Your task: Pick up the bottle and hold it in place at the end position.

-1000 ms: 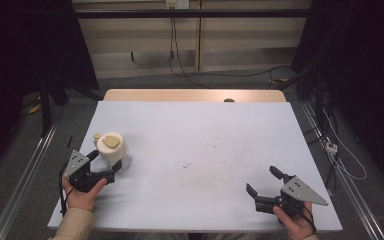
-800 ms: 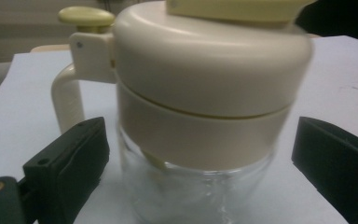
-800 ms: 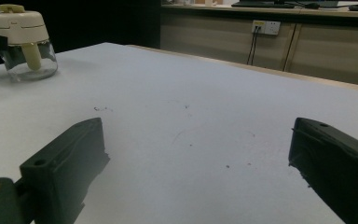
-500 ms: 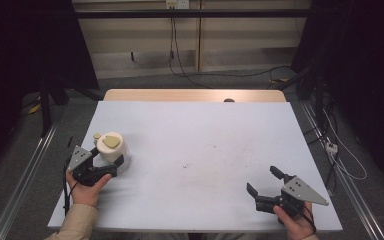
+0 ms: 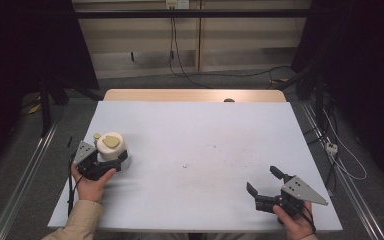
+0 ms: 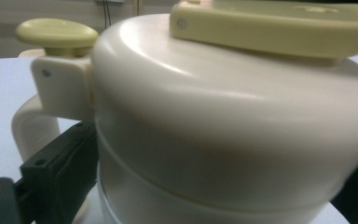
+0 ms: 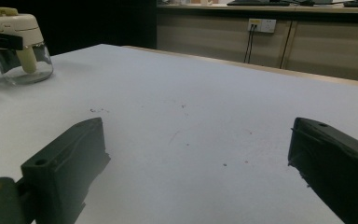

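A cream jug (image 5: 111,146) with a pale yellow lid and thumb lever stands near the table's left edge. My left gripper (image 5: 112,160) is shut around its body; in the left gripper view the jug (image 6: 223,130) sits between the jaws, the left fingertip (image 6: 60,172) pressed against its side by the handle. My right gripper (image 5: 263,181) rests near the front right corner, open and holding nothing. In the right gripper view the jug (image 7: 17,44) shows far off at upper left, its lower part clear, beyond the wide-apart jaws of the right gripper (image 7: 196,154).
The white table top (image 5: 205,140) has a few small dark specks near its middle. A wooden strip (image 5: 195,95) runs along the far edge. Cables (image 5: 340,155) and a metal rail lie on the floor to the right.
My left gripper has slid forward along the table up to the jug and closed around its body. The right gripper has stayed where it was.
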Tool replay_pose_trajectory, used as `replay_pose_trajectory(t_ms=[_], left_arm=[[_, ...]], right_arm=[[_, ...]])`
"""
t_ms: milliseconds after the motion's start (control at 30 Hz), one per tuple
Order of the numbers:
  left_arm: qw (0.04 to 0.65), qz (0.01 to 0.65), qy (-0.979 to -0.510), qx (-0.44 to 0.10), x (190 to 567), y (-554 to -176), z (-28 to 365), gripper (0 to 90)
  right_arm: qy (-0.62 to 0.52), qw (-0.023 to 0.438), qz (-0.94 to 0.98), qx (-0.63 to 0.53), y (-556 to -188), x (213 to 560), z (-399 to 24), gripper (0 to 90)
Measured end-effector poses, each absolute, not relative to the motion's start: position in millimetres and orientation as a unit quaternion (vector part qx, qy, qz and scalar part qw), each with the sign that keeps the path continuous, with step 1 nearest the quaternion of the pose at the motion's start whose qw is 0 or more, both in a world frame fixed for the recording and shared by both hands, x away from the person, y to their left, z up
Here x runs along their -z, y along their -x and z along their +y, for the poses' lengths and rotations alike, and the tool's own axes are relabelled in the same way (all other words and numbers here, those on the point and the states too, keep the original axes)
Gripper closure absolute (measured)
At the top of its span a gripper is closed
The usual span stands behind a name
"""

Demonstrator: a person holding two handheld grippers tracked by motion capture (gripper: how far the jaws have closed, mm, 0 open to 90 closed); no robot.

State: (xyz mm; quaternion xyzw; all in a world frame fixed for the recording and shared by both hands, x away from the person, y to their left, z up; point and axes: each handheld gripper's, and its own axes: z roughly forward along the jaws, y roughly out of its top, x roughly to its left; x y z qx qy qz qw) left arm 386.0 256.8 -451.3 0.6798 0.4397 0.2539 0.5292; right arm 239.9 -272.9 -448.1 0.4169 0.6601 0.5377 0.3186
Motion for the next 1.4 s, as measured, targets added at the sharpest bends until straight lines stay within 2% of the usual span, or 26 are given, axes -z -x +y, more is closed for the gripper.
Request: replay_pose_trajectory(t_ms=[1400], left_arm=[[0.513,0.436,-0.679,-0.293,450,-392,243,6.3]], right_arm=[[-0.407,0.317,0.662,-0.544,-242,447,-270,4.4]])
